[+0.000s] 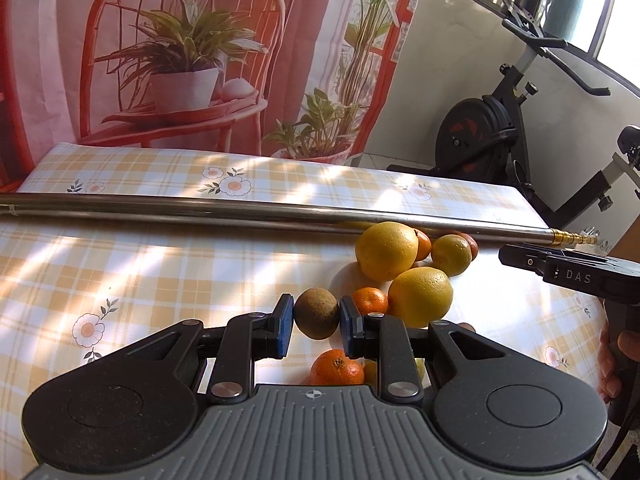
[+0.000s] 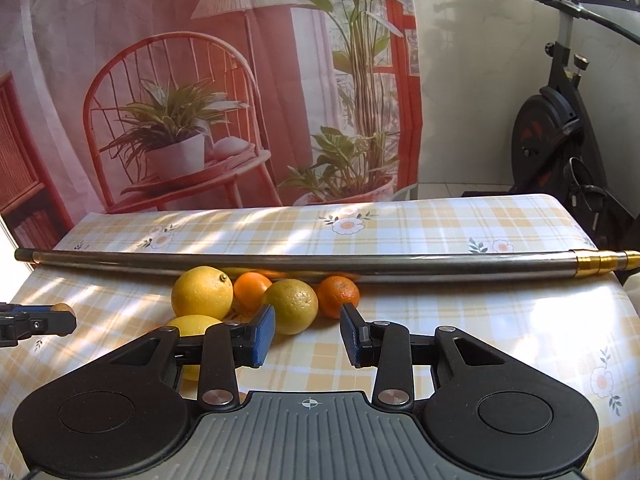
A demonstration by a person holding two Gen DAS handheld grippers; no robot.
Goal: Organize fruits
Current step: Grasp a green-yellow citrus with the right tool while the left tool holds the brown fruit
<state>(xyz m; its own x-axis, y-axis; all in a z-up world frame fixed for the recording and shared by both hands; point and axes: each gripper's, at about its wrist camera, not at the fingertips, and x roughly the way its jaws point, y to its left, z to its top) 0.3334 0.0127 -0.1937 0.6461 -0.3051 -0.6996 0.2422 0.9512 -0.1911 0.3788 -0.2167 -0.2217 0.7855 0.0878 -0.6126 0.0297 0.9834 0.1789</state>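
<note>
Nearest the lens, the left gripper (image 1: 316,322) pinched a brown kiwi (image 1: 316,319) in its jaws, seemingly just above the checked table (image 1: 160,272). Rightward, lemons (image 1: 386,251) and mandarins (image 1: 370,300) clustered beside a metal rod (image 1: 240,212); the right gripper (image 2: 307,334) stood spread and empty.

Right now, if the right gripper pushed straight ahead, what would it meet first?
Likely the yellow-green citrus just left of the right gripper line, or the orange beside it; behind them lies the metal rod. Depth is unclear.
</note>
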